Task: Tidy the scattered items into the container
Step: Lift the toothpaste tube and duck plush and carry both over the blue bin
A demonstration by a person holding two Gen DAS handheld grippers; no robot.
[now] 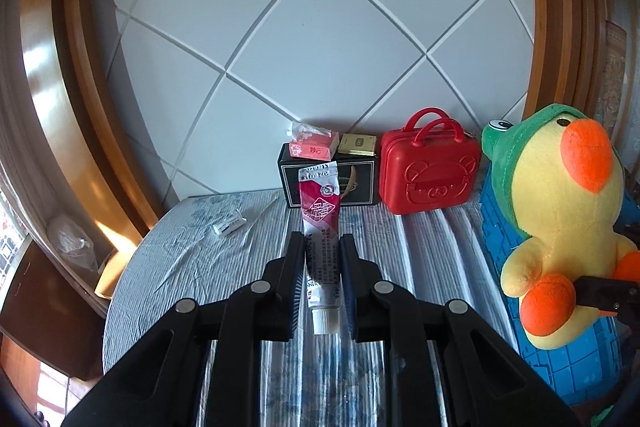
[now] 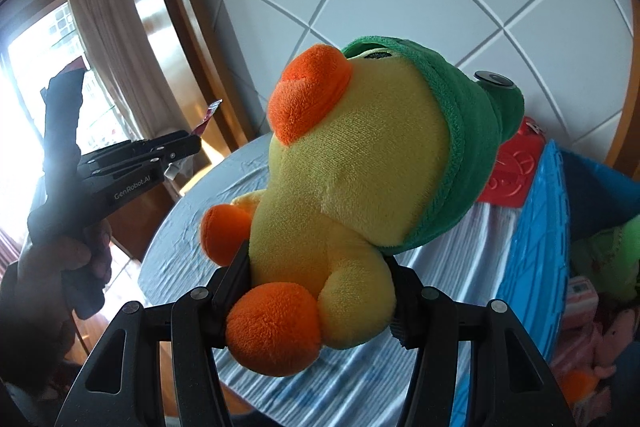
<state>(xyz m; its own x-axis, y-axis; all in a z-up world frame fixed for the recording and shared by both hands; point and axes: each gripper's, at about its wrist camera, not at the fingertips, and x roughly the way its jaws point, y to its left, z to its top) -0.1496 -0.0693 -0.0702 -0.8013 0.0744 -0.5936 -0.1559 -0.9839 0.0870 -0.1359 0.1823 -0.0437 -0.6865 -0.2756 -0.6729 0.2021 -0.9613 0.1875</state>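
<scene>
My left gripper [image 1: 322,247] is shut on a red and white tube [image 1: 320,223], held above the striped tablecloth with its white cap toward the camera. My right gripper [image 2: 320,279] is shut on the lower body of a yellow plush duck [image 2: 352,195] with an orange beak and green frog hood, held in the air. The duck also shows at the right of the left wrist view [image 1: 560,227], in front of the blue container [image 1: 560,347]. The blue container's wall [image 2: 536,247] stands to the right of the duck, with soft toys inside it.
A red toy suitcase [image 1: 430,173] and a black box [image 1: 320,183] with a pink tissue pack [image 1: 314,145] and a gold box [image 1: 357,144] on top stand at the table's back. A small white tube [image 1: 229,225] lies on the cloth at left. Wooden frame and window to the left.
</scene>
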